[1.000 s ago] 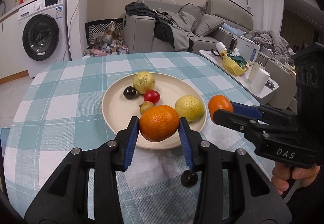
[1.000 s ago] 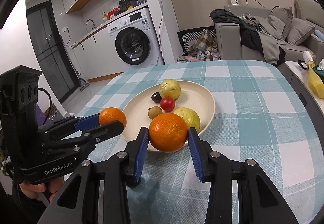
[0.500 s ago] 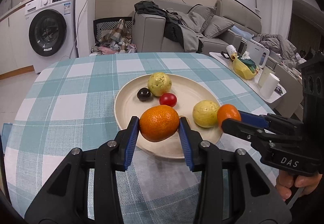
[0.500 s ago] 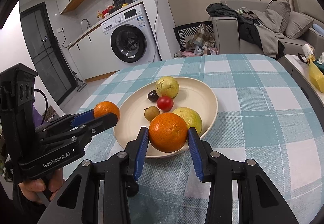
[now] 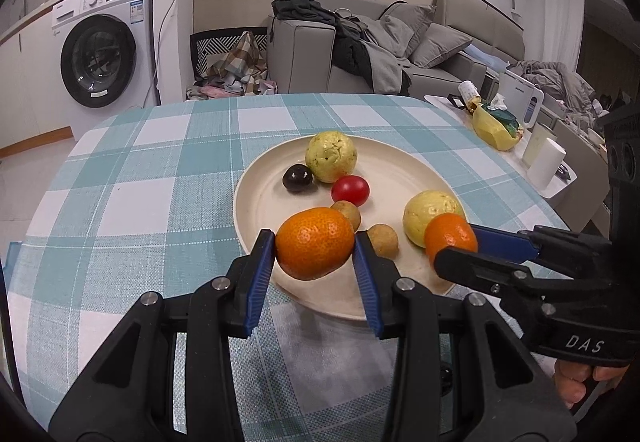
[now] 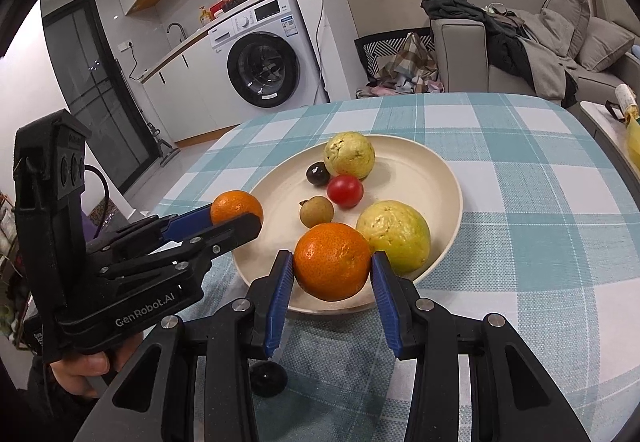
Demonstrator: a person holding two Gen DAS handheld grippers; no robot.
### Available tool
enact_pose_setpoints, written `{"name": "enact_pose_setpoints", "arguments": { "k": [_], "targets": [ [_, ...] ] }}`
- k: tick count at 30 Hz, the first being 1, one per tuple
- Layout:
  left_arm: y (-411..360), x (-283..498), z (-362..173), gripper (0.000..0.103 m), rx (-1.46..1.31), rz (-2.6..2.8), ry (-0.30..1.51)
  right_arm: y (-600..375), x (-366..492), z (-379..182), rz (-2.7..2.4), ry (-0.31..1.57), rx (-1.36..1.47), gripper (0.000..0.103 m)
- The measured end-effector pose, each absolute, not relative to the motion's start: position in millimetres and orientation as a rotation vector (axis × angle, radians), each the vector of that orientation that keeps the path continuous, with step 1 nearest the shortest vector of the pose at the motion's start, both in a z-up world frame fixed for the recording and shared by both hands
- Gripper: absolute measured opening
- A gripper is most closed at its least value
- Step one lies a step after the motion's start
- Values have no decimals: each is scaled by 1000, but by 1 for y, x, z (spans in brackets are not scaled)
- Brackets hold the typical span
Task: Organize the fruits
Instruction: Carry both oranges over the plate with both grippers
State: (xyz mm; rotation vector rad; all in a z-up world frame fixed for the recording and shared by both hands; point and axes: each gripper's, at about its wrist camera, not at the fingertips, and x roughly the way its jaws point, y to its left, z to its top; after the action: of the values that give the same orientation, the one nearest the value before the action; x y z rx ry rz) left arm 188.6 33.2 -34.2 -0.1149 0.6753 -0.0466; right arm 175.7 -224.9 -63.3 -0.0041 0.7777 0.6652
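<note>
My left gripper (image 5: 315,248) is shut on an orange (image 5: 314,242) over the near left rim of the cream plate (image 5: 256,202). My right gripper (image 6: 332,270) is shut on a second orange (image 6: 332,261) over the plate's near rim (image 6: 448,178). Each gripper shows in the other's view, the right (image 5: 450,242) and the left (image 6: 236,212). On the plate lie two yellow-green guavas (image 5: 331,156) (image 5: 430,210), a red tomato (image 5: 350,190), a dark plum (image 5: 297,178) and two small brown fruits (image 5: 383,240).
The plate sits on a round table with a teal checked cloth (image 5: 160,170). A small dark fruit (image 6: 268,378) lies on the cloth under the right gripper. A side table with cups (image 5: 544,158) stands to the right. A washing machine (image 5: 100,54) and a sofa (image 5: 360,54) are behind.
Both grippers have moved forward with their oranges, closer over the plate. The second small brown fruit now shows beside my left gripper's finger.
</note>
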Motion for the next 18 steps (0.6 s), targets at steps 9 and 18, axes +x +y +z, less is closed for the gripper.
{"name": "enact_pose_setpoints", "arguments": {
  "k": [9, 18],
  "targets": [
    [28, 191, -38, 37, -104, -59, 685, -219, 181, -70, 676, 794, -4, 41],
    [26, 193, -40, 37, -98, -66, 701, -216, 182, -71, 642, 776, -49, 41]
  ]
}}
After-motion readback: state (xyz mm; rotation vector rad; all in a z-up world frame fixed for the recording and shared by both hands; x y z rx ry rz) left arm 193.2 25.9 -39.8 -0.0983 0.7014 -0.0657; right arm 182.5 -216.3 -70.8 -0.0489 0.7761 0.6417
